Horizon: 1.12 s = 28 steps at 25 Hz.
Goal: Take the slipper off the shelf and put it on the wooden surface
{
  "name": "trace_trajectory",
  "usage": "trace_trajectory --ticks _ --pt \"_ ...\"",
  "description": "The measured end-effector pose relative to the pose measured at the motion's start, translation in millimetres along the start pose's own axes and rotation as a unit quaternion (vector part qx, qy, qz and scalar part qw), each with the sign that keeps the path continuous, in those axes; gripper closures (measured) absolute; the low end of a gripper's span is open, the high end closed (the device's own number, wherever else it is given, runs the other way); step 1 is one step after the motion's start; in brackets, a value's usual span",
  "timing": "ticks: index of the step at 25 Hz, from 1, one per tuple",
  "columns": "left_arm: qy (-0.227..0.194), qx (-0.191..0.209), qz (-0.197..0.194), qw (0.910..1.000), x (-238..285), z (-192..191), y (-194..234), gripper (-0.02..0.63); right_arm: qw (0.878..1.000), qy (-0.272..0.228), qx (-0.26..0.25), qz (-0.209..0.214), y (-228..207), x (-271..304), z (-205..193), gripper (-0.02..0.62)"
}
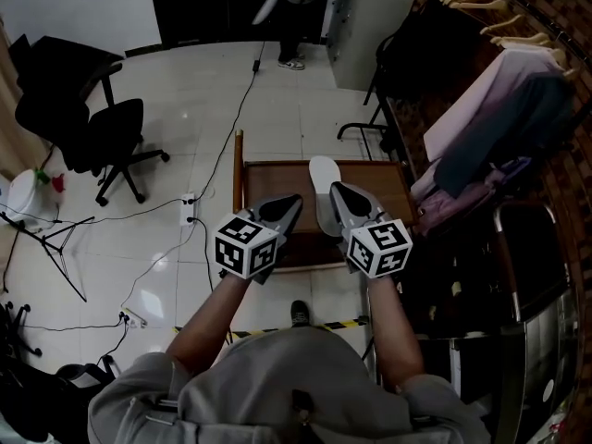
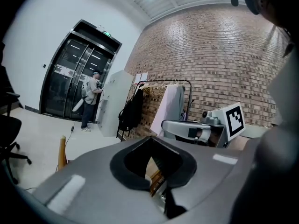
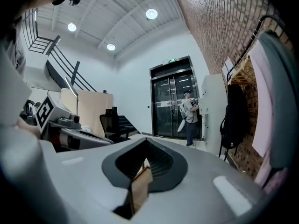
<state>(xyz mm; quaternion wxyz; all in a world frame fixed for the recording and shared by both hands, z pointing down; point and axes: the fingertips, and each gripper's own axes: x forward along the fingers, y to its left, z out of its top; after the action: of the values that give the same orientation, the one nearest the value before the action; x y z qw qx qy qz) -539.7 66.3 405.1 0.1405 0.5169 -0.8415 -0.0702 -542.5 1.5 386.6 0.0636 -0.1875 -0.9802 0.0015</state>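
A white slipper [image 1: 321, 176] lies lengthwise on the brown wooden surface [image 1: 273, 176] below me. Both grippers hang side by side in the air above its near part and point almost level. My left gripper [image 1: 292, 202] is just left of the slipper, its jaws together with nothing between them. My right gripper [image 1: 337, 189] is over the slipper's near half, also shut and empty. The left gripper view looks along the shut left gripper [image 2: 151, 139] and catches the right gripper's marker cube [image 2: 232, 119]. In the right gripper view the right gripper [image 3: 145, 142] is shut, with wood showing through the gap in its pads.
A clothes rack [image 1: 504, 91] with hanging garments stands at the right, above a dark metal cart [image 1: 532, 276]. A black office chair [image 1: 92, 123] and cables with a power strip [image 1: 188, 209] are at the left. A person [image 1: 296, 7] stands far back by the doors.
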Motion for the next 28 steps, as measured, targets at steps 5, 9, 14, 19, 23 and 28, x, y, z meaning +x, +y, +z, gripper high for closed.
trace_trajectory --ticks 5,9,14,19,23,28 --pt "0.001 0.001 -0.009 1.0 3 -1 -9 0.612 1.0 -0.005 0.006 -0.006 -2 -10 1 0.597" --pt "0.002 0.003 -0.014 0.9999 6 -1 -14 0.612 1.0 -0.01 0.008 -0.009 -3 -16 4 0.597" --pt "0.004 0.006 -0.024 0.9997 13 -2 -24 0.612 1.0 -0.014 0.012 -0.008 -7 -25 5 0.597" --pt "0.008 0.01 -0.03 0.9995 19 -2 -32 0.612 1.0 -0.019 0.016 -0.005 -10 -32 7 0.597" --pt "0.009 0.01 -0.03 0.9995 22 -3 -35 0.612 1.0 -0.024 0.019 -0.001 -11 -36 9 0.597" --pt "0.012 0.01 -0.031 0.9994 25 -5 -39 0.612 0.999 -0.031 0.023 0.003 -13 -39 12 0.597"
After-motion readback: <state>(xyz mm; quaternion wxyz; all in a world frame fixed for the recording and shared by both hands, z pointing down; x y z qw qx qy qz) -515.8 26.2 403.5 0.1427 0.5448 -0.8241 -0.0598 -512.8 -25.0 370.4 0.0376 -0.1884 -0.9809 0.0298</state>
